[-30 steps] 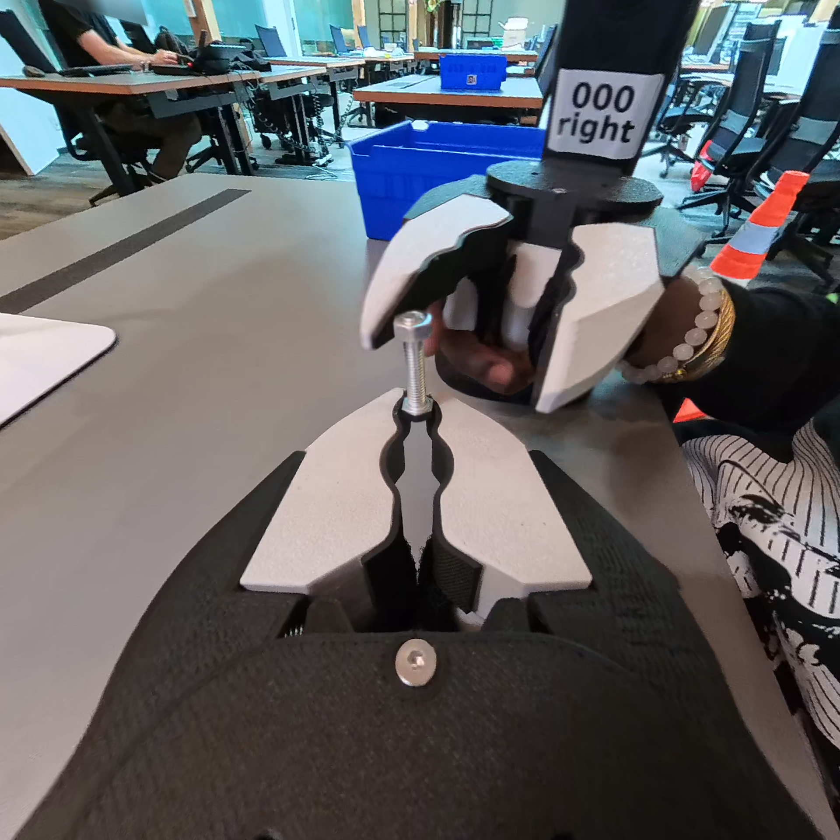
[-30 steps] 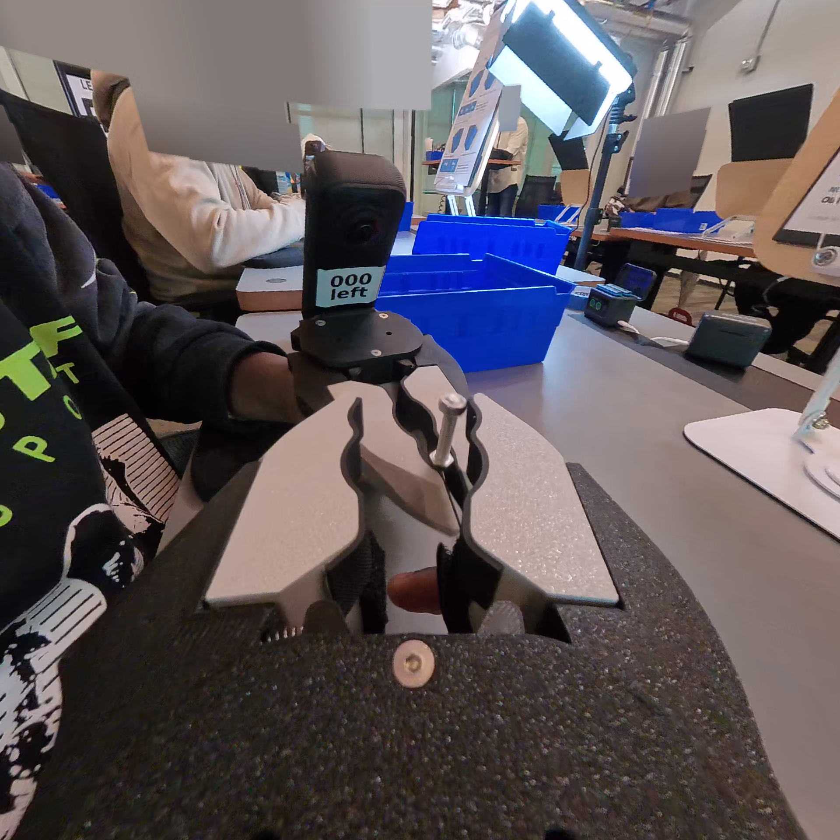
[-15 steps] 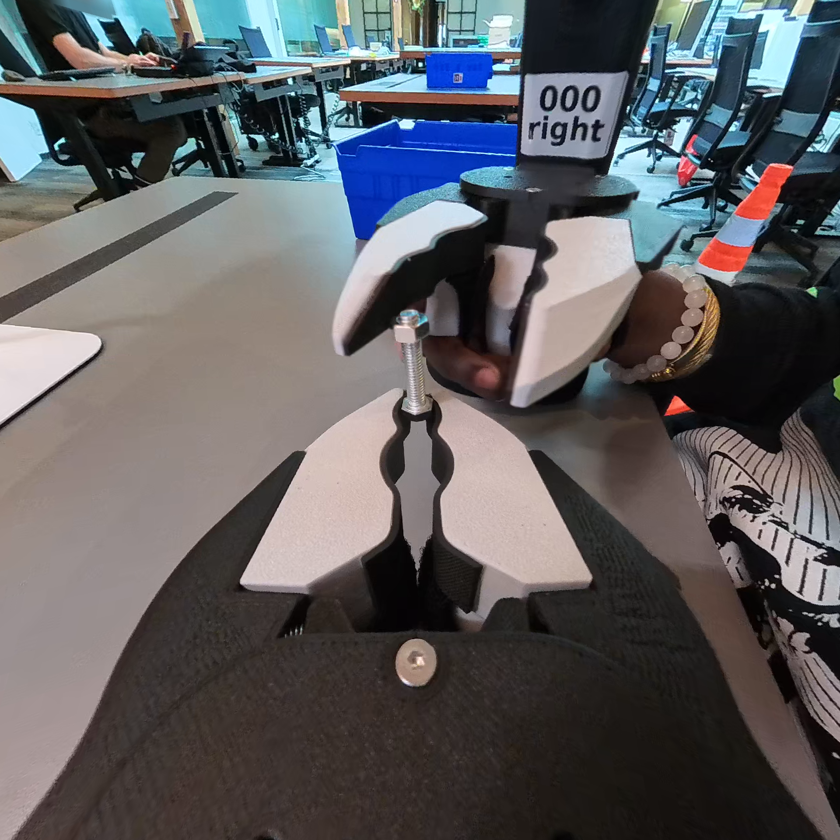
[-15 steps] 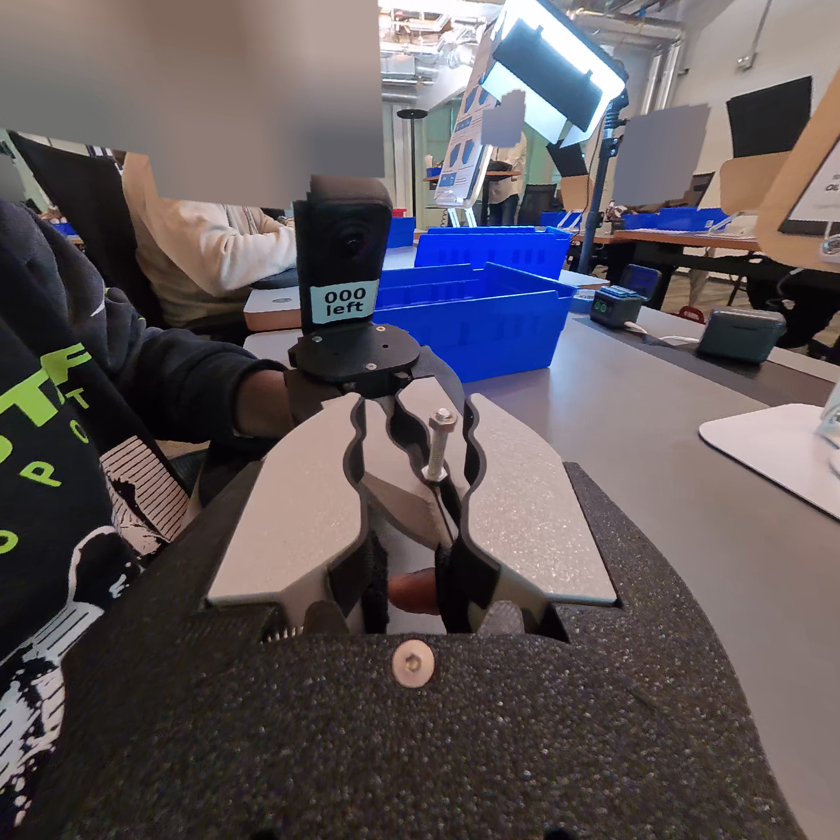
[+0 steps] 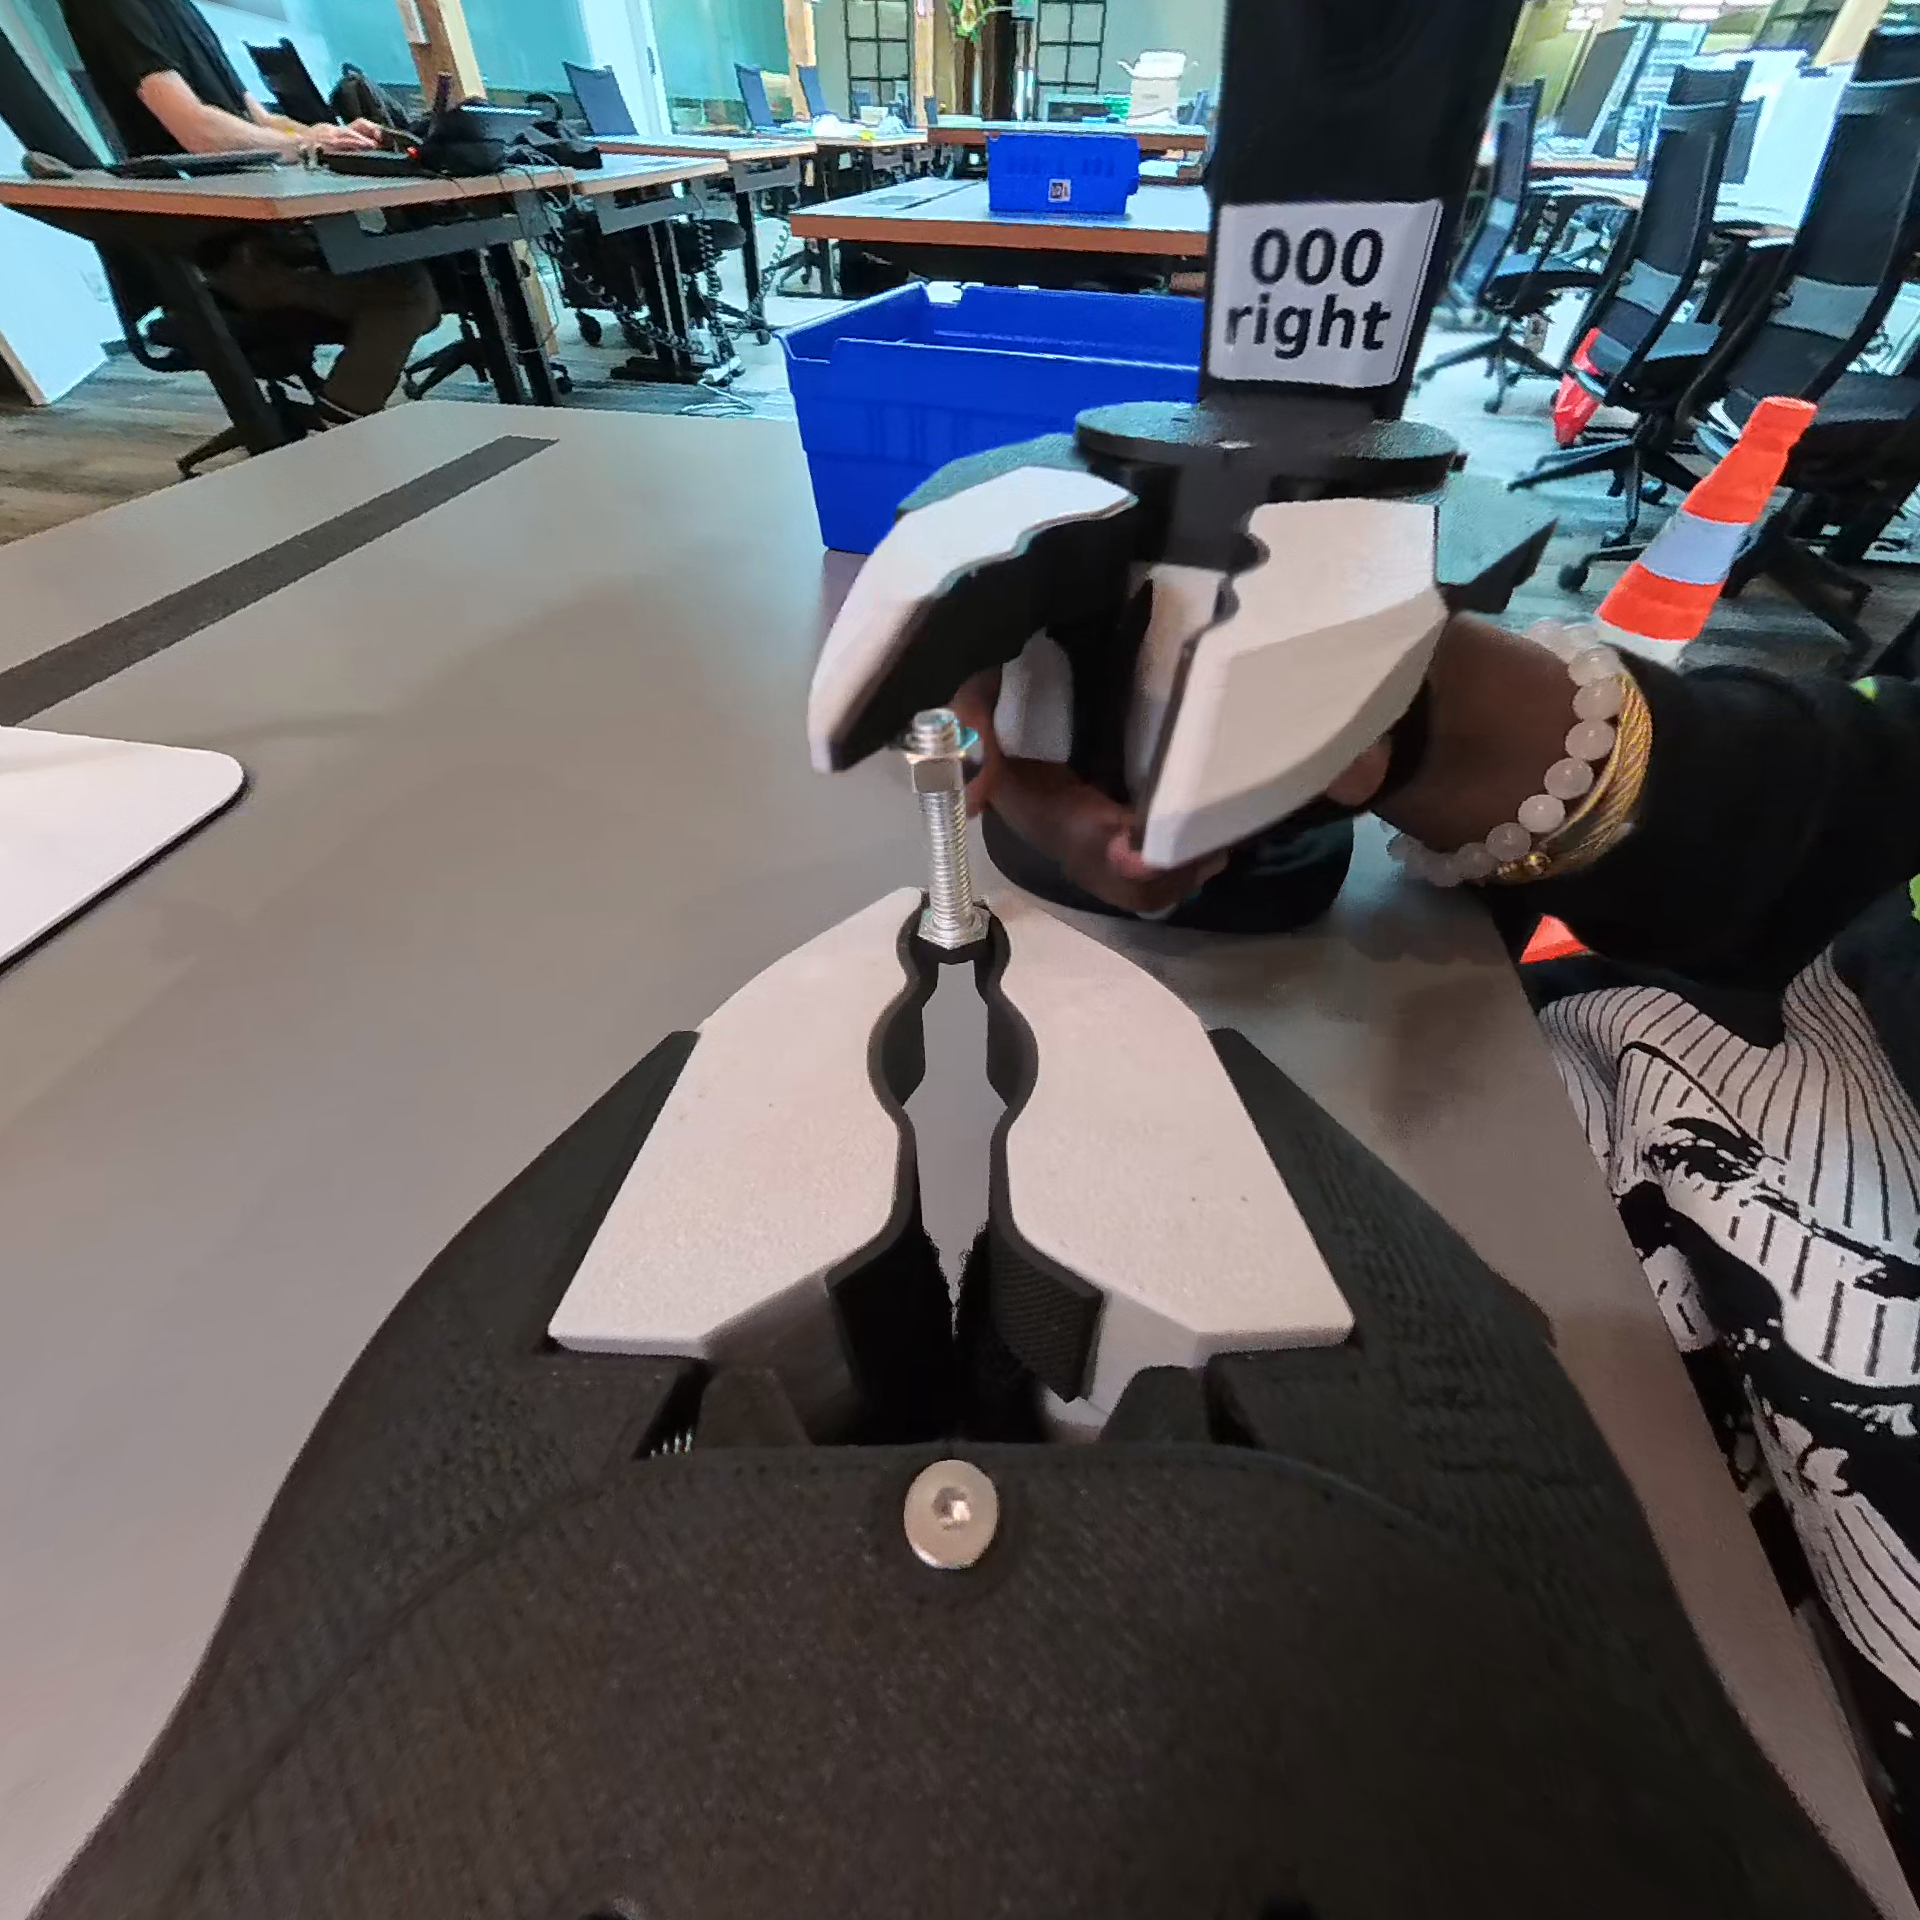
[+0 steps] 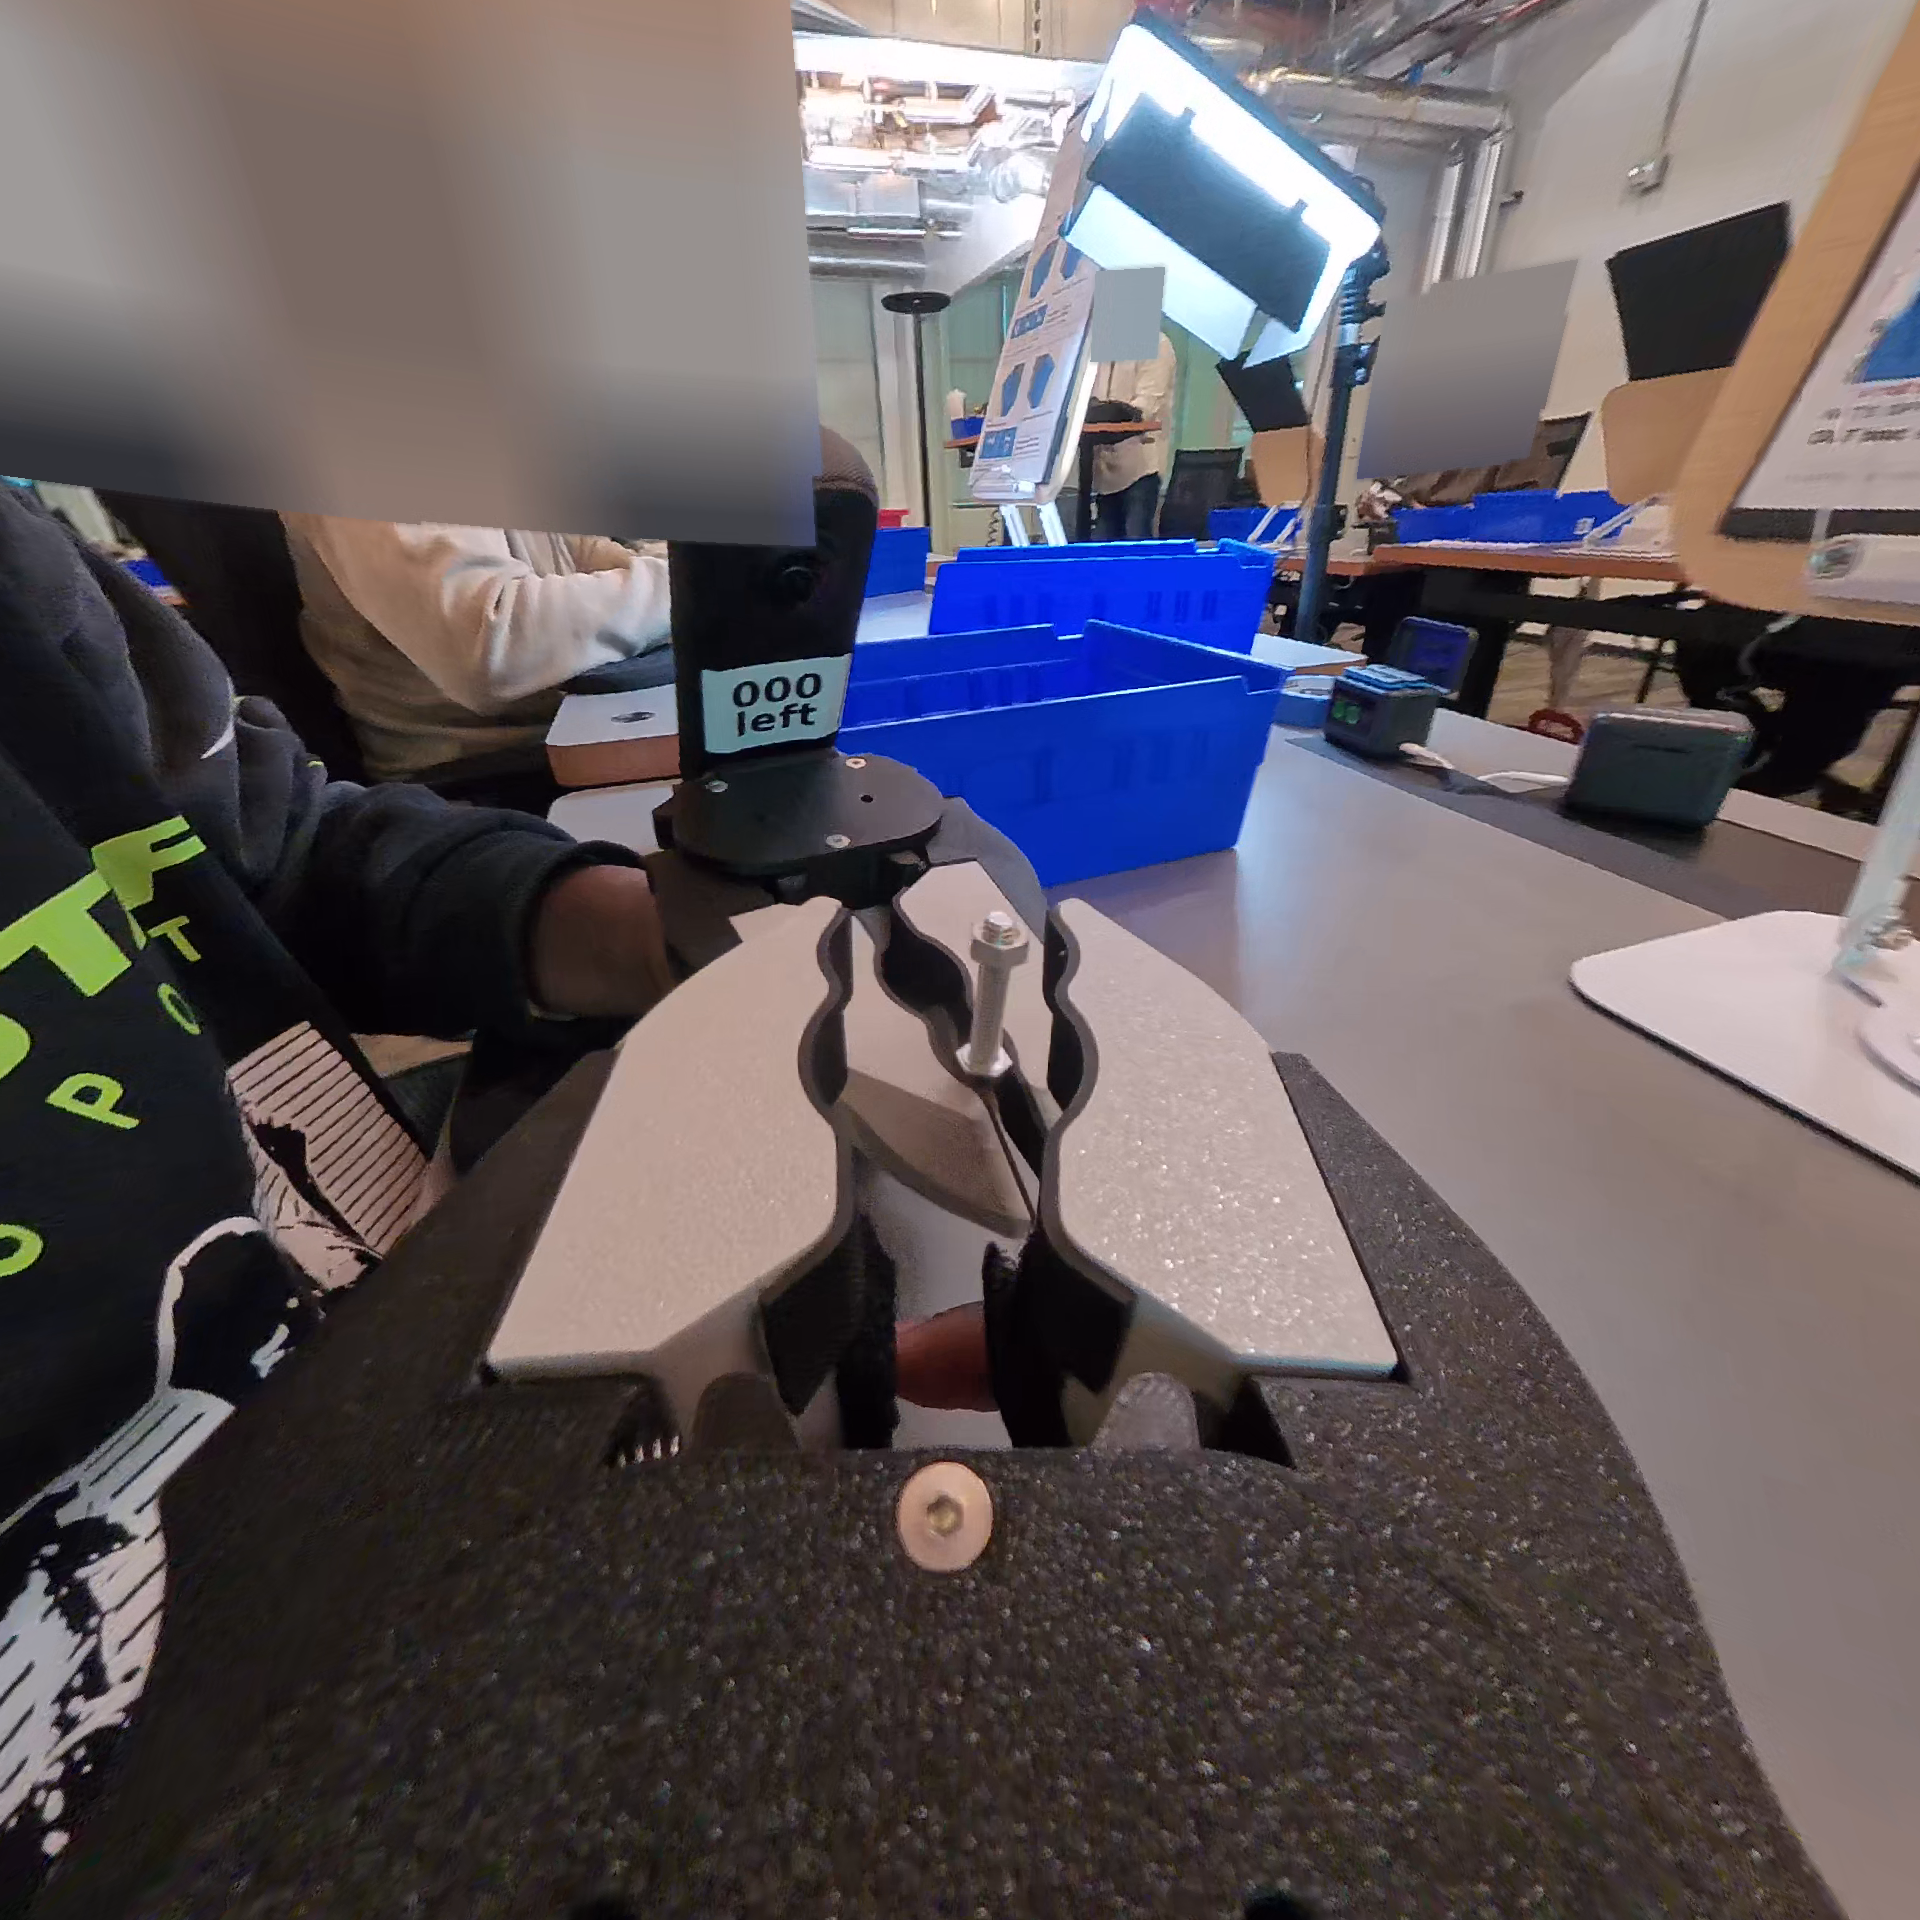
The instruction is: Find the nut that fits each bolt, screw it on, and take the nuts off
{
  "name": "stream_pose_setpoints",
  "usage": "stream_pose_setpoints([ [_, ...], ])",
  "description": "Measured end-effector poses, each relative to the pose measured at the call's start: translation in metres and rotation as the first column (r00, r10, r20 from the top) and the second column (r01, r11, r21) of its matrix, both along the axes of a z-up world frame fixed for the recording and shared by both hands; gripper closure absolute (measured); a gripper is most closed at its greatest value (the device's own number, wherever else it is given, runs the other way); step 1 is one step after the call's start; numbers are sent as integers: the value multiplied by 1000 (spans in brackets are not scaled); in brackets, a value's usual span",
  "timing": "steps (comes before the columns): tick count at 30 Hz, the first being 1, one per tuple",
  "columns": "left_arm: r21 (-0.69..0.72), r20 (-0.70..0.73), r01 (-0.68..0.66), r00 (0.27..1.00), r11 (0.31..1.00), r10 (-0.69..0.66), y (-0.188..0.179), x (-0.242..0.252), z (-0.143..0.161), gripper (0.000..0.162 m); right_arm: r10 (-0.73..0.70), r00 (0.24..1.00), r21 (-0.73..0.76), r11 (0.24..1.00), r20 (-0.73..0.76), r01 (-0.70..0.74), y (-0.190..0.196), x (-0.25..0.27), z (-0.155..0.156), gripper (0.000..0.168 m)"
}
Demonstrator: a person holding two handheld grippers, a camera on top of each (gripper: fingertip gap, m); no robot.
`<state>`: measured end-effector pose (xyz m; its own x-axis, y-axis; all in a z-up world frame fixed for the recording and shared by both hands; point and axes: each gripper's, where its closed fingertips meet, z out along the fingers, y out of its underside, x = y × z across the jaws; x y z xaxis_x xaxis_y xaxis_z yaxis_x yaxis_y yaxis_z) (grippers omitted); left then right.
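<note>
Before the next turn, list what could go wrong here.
1. The left hand-held gripper pinches only the head end of the silver threaded bolt, at its fingertips; twisting might tip it.
2. The open right hand-held gripper isn't gripping the small silver hex nut near the bolt's top, so closing could miss it.

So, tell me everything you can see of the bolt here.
The bolt is silvery threaded metal, standing nearly upright above the grey table. Its lower end, with a hex piece around it, is pinched at the tips of the left gripper, whose jaws are shut on it. Near its top sits a hex nut with a flange-like ring above. One finger of the right gripper, whose jaws stand apart, is right at the top; contact is unclear.
</note>
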<state>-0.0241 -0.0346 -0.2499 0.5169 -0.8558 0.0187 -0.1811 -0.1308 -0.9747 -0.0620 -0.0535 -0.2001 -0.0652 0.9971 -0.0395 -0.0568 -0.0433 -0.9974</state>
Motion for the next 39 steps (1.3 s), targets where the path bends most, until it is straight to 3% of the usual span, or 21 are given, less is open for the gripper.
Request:
stream_pose_setpoints([
  [5, 1, -2, -24, 1000, 1000, 24, 3, -3, 0, 155, 4, 1000, 8, 1000, 16, -4, -1, -2, -2, 130],
  [10, -19, 30, -51, 998, 999, 51, 7, -8, 3, 156, -1, 1000, -18, 1000, -8, 1, 3, 12, 3, 144],
  [21, -9, -12, 7, 1000, 1000, -7, -1, 1, -3, 155, 16, 1000, -20, 1000, 24, -16, -2, -6, -5, 131],
  [29, -20, 5, -34, 999, 999, 34, 5, -6, -1, 156, -20, 1000, -22, 1000, 1, 20, 6, 9, -2, 149],
  [36, -13, -17, -1, 1000, 1000, 1, 1, -1, -4, 155, -15, 1000, -25, 1000, 26, 15, 4, -5, -7, 133],
  [39, -13, -31, -19, 999, 1000, 19, 3, -2, -5, 155, -10, 1000, -12, 1000, 30, 10, 2, -6, -7, 135],
])
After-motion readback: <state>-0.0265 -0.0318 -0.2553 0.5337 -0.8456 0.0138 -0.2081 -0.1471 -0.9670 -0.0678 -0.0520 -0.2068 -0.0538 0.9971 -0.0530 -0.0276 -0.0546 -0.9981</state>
